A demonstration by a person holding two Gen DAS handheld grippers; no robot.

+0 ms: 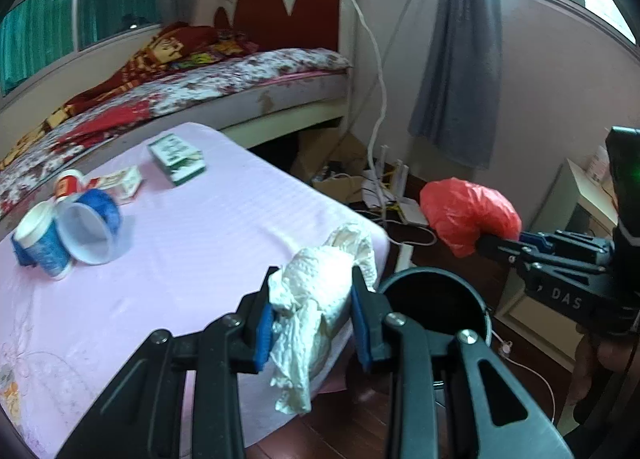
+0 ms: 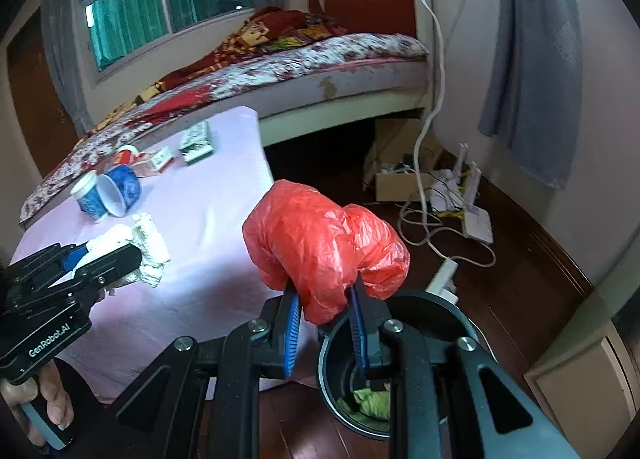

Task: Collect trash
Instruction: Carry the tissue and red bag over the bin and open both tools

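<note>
Gripping white tissue (image 1: pixel 316 299) left; red bag (image 2: pixel 324 247) right.

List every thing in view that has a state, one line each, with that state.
left tool: shut on the white tissue
white tissue: crumpled, held off the table
right tool: shut on the red plastic bag
red plastic bag: bunched, held above the bin
bin: open, something green inside
blue cup: tipped on its side
blue-and-white cup: leaning
green box: closed, lying flat

Bed (image 1: pixel 208 91), grey curtain (image 1: pixel 460 59), seemingly wooden floor (image 2: pixel 516 259)
</note>
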